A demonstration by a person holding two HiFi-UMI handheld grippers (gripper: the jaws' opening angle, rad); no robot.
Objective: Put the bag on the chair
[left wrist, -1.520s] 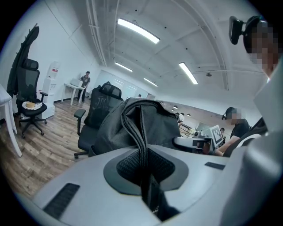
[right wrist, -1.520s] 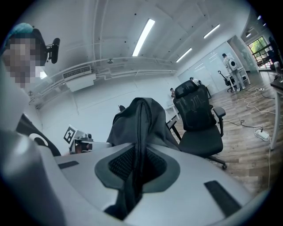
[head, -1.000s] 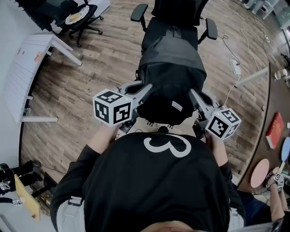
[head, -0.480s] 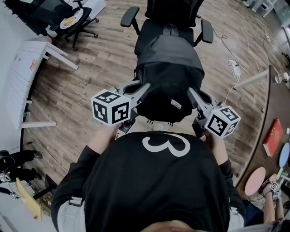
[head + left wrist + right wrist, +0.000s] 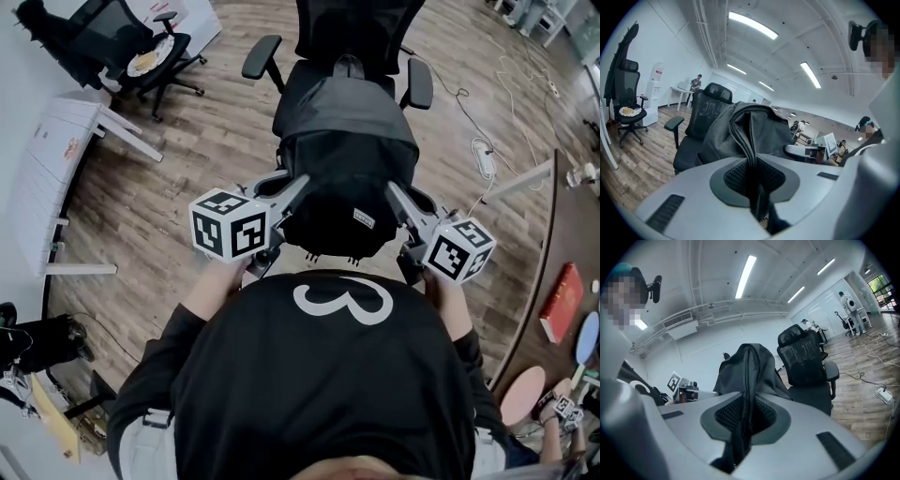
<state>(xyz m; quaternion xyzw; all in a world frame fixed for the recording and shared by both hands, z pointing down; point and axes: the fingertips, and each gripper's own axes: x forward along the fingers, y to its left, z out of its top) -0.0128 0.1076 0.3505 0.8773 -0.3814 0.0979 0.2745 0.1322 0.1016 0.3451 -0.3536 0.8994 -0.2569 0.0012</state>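
One bag [image 5: 347, 159], two chairs, two hand-held grippers.

The bag is black and hangs in front of the person, between the grippers. The left hand-held gripper [image 5: 298, 187] pinches its 9 o'clock edge and the right hand-held gripper [image 5: 396, 195] its 3 o'clock edge. In the left gripper view, the left hand-held gripper [image 5: 752, 180] has its jaws narrow, with a zipped fold of the bag [image 5: 754, 129] pressed between the ribbed pads [image 5: 736, 176]. In the right gripper view, the right hand-held gripper [image 5: 743, 420] is likewise narrow and clamps a fold of the bag [image 5: 750, 364].

The chair [image 5: 347, 37] stands at 12 o'clock on the wood floor [image 5: 216, 141]. The bag's far end overlaps the front of its seat, between the two armrests. Whether bag and seat touch cannot be told.

A second chair [image 5: 112, 33] stands at 10 o'clock with a plate [image 5: 142, 63] on its seat. One red book [image 5: 560, 302] lies at 3 o'clock.

Against the frame a second earlier, the chair sits lower in the head view and its armrests have come closer to the bag. More of the second chair shows. Both grips on the bag are unchanged.
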